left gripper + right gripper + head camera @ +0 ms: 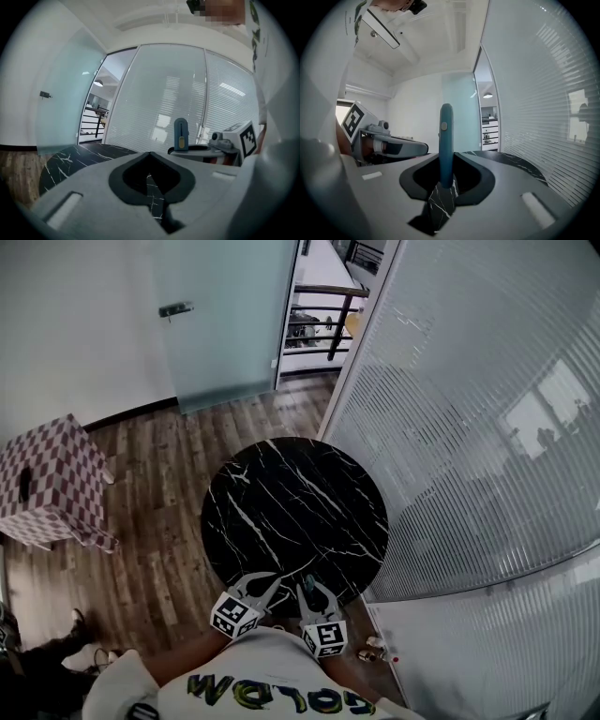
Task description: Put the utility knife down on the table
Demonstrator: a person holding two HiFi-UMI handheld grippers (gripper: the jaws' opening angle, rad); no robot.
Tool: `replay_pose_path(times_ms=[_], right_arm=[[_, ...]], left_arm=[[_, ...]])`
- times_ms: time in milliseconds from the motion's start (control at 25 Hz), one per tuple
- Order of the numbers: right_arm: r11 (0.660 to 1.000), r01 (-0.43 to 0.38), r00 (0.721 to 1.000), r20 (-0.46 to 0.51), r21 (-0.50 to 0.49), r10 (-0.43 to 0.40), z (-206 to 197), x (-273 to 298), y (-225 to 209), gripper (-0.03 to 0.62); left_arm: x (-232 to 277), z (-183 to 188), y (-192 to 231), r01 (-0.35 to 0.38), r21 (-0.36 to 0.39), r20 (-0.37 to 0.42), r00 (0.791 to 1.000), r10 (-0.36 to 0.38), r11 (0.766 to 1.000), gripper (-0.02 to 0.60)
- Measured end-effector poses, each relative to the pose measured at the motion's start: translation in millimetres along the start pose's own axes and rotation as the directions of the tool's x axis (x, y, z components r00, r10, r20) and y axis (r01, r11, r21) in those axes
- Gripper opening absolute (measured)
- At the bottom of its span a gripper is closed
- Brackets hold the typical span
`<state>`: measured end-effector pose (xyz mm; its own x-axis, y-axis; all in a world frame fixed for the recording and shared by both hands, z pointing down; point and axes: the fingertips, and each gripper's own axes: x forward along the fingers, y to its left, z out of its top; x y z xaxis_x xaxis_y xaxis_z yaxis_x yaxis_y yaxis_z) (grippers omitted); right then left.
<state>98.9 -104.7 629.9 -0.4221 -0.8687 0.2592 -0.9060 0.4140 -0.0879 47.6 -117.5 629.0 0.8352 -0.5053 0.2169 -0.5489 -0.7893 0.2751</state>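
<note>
The right tool (446, 158) is clenched on the utility knife (446, 133). The knife is blue and stands upright between the jaws, its handle rising well above them in the middle of the right gripper view. In the left gripper view the same knife shows right of centre, a yellow slider on its face, sticking up out of the right tool.

The left tool (150, 154) grasps nothing. Its jaws meet at the tips, and only the dark veined stone of the counter (281, 507) shows through the hollow behind them.

In the head view both tools sit side by side at the lower middle of the frame, close together, over the near rim of the round black counter. Their marker cubes are toward the person's white shirt (272, 681). The knife is thus in the right tool's grip at the counter's near edge and does not lie on the stone.

A pink checked box (47, 484) stands on the wood floor (159, 531) at the left of the frame. A frosted glass door (225, 324) fills the upper middle, and a wall of blinds (469, 427) runs down the right.
</note>
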Motion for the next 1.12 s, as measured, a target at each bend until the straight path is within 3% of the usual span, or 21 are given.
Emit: replay_pose_path(times_ms=[360,1120], right_arm=[[1.0,-0.024,0.998,-0.061,0.008,0.025,-31,11,-1,0.072],[0.998,-0.05,0.976,-0.209,0.029,0.055,-105,24,-8,0.072]], left_arm=[[8,-26,19,-0.035,-0.077,-0.03,0.999,0.032,0.996,0.002],[22,-86,39,-0.033,-0.098,-0.157,0.987,0.017,0.995,0.002]])
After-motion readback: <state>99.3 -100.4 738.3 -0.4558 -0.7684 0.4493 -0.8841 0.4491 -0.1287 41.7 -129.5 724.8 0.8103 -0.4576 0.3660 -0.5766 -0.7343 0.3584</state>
